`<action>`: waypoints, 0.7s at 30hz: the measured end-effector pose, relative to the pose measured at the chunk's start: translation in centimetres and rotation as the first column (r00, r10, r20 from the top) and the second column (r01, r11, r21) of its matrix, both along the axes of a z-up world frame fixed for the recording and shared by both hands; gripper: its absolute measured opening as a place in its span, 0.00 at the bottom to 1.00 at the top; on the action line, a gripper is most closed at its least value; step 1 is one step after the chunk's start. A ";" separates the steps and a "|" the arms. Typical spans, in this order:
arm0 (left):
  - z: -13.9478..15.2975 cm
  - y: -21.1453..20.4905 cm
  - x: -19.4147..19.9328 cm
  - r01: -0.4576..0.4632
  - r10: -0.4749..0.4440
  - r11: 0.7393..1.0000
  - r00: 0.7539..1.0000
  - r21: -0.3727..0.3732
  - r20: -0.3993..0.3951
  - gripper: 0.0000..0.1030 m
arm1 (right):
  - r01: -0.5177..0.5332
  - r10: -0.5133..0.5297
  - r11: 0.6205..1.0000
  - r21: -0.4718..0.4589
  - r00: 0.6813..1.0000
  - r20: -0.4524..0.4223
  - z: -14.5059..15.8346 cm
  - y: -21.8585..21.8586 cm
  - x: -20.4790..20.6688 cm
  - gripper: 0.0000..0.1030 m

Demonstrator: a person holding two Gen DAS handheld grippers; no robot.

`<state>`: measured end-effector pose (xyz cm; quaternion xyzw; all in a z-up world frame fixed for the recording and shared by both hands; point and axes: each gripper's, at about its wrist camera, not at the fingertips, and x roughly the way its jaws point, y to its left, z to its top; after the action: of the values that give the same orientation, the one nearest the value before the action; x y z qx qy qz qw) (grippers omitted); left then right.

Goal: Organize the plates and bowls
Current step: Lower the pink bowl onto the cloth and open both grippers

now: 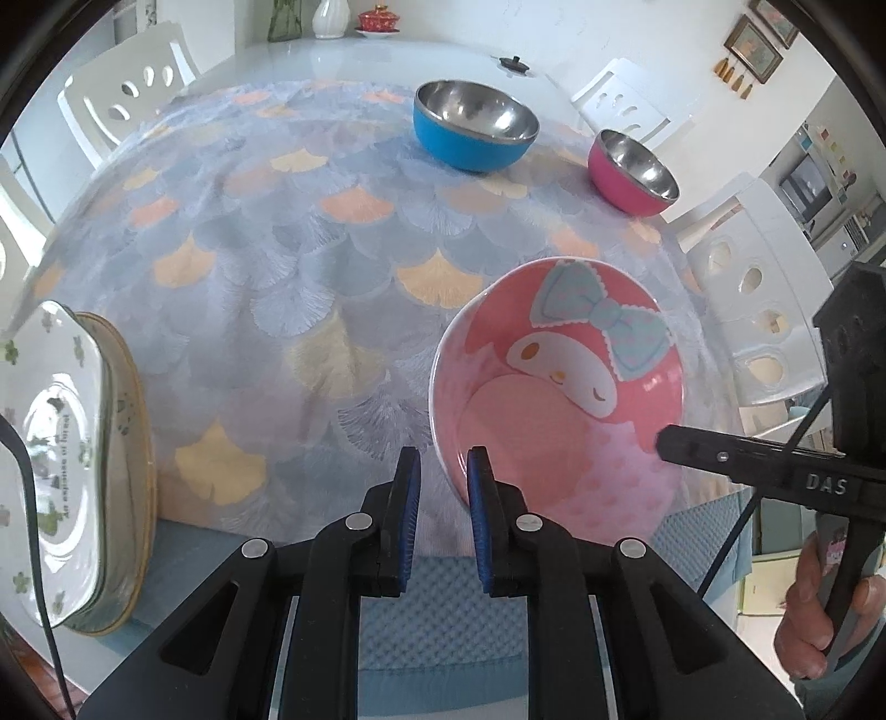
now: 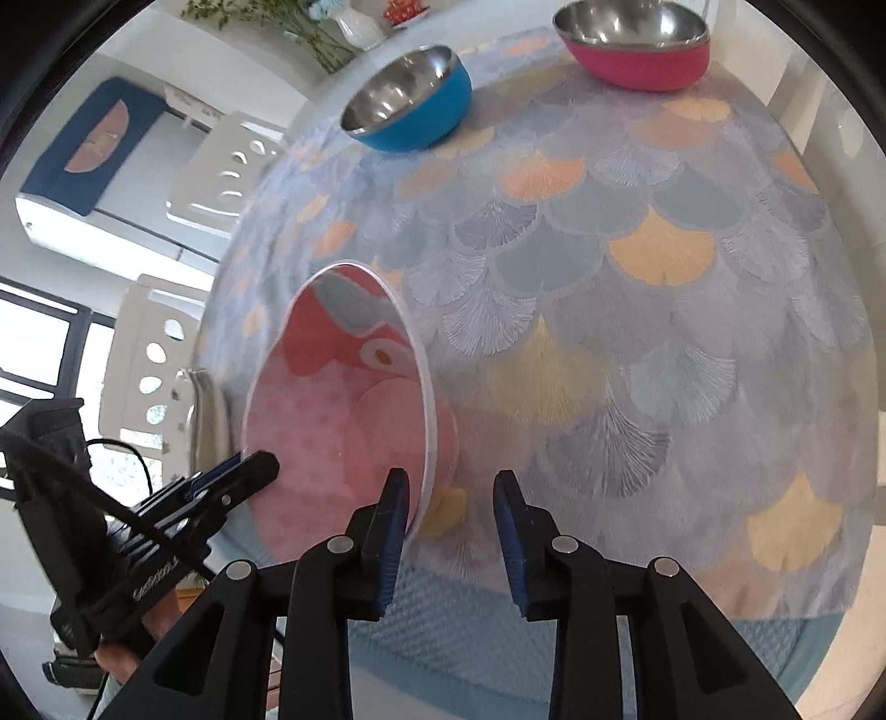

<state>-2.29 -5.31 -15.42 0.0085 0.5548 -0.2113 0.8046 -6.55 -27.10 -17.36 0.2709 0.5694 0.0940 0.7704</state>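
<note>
A pink ceramic cartoon bowl (image 1: 554,399) (image 2: 332,410) sits near the table's front edge, its inside facing both cameras. My left gripper (image 1: 443,493) straddles its lower left rim, and cloth shows between the left pad and the rim. My right gripper (image 2: 449,498) straddles the opposite rim, its left finger inside the bowl and its right finger well clear. Both are open. A stack of plates (image 1: 83,443) (image 2: 205,415), topped by a white flowered one, lies left of the bowl. A blue steel bowl (image 1: 470,138) (image 2: 410,105) and a pink steel bowl (image 1: 631,171) (image 2: 637,50) stand farther back.
A fan-patterned cloth (image 1: 277,249) covers the table, with a blue textured mat (image 1: 432,609) along the front edge. White chairs (image 1: 127,88) (image 1: 764,310) ring the table. A vase (image 1: 332,16) and a red lidded pot (image 1: 379,19) stand at the far side. A hand (image 1: 819,620) holds the right gripper.
</note>
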 end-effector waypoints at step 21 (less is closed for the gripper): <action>11.8 -2.0 2.8 -0.025 0.006 0.998 0.944 0.055 0.329 0.17 | 0.022 0.084 0.955 -0.297 0.936 0.341 13.2 1.0 1.2 0.53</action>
<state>0.46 -7.27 -3.61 0.0627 0.4191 -0.1845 0.8868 -5.30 -26.06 -4.11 0.1223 0.4353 0.0666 0.8894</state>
